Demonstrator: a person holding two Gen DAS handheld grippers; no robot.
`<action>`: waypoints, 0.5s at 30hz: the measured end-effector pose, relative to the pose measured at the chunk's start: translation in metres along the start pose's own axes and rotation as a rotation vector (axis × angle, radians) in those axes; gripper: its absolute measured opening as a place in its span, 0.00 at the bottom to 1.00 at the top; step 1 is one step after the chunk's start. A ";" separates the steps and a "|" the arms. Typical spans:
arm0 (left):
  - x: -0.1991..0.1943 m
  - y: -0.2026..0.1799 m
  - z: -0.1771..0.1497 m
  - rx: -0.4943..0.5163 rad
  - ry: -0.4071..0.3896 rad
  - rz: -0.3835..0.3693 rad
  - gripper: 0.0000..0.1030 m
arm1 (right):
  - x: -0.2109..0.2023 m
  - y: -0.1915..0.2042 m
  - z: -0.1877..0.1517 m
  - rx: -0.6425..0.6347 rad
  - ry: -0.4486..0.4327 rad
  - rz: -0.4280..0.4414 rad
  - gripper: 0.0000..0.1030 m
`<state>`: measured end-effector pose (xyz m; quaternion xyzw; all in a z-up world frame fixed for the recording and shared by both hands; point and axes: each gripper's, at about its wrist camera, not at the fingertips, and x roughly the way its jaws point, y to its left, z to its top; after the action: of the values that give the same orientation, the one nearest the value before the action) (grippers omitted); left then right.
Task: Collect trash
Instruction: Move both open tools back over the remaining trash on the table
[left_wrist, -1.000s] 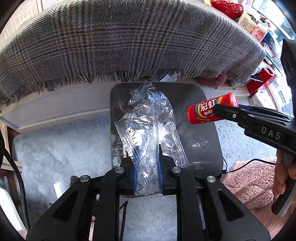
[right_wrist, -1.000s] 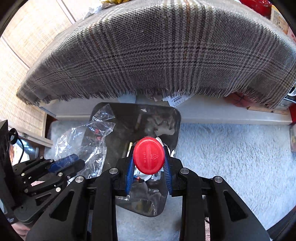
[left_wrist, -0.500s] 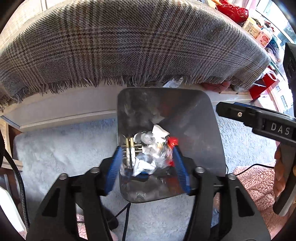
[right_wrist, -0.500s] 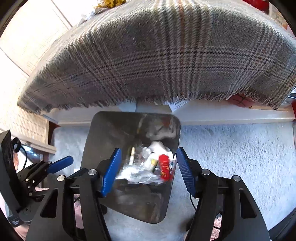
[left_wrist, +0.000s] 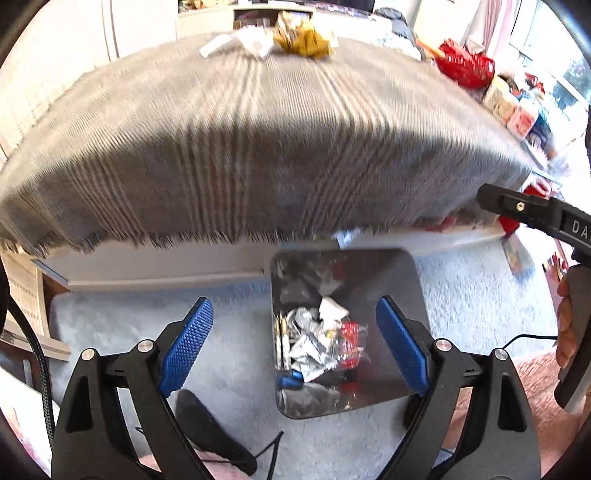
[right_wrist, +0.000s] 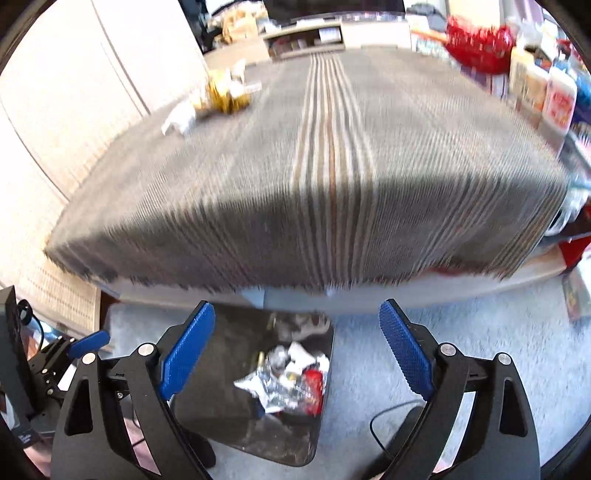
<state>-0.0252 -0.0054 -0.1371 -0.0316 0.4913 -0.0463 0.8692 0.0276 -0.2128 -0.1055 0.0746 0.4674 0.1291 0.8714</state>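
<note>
A: How are the jaws of the left gripper seen to stand?

B: They are spread wide and are opening further, and nothing is held between the blue pads. The metal bin is seen below, in the gap between them, standing on the pale shaggy rug.

A: And the right gripper?

B: The same is shown: its jaws are wide and opening, and no object is pressed by its pads. The bin lies under them.

A: Where is the trash found?

B: A heap of crumpled clear wrappers and a red tube is lying in the bin's bottom (the red tube is glimpsed from the right wrist too). More litter, a gold wrapper and white paper, is left on the plaid-covered table, well apart from the bin.

A: Is anything else made out?

B: A hand is seen on the right gripper's handle at the edge of the left view.
</note>
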 end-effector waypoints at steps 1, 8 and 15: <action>-0.005 0.001 0.005 -0.003 -0.011 0.001 0.82 | -0.007 0.001 0.009 -0.005 -0.020 -0.003 0.89; -0.028 0.017 0.056 -0.002 -0.085 0.036 0.83 | -0.023 0.008 0.069 -0.038 -0.111 -0.010 0.89; -0.016 0.036 0.119 -0.001 -0.119 0.061 0.83 | 0.001 0.022 0.127 -0.094 -0.132 0.014 0.89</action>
<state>0.0705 0.0328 -0.0661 -0.0198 0.4396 -0.0176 0.8978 0.1306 -0.1929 -0.0303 0.0453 0.4020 0.1515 0.9019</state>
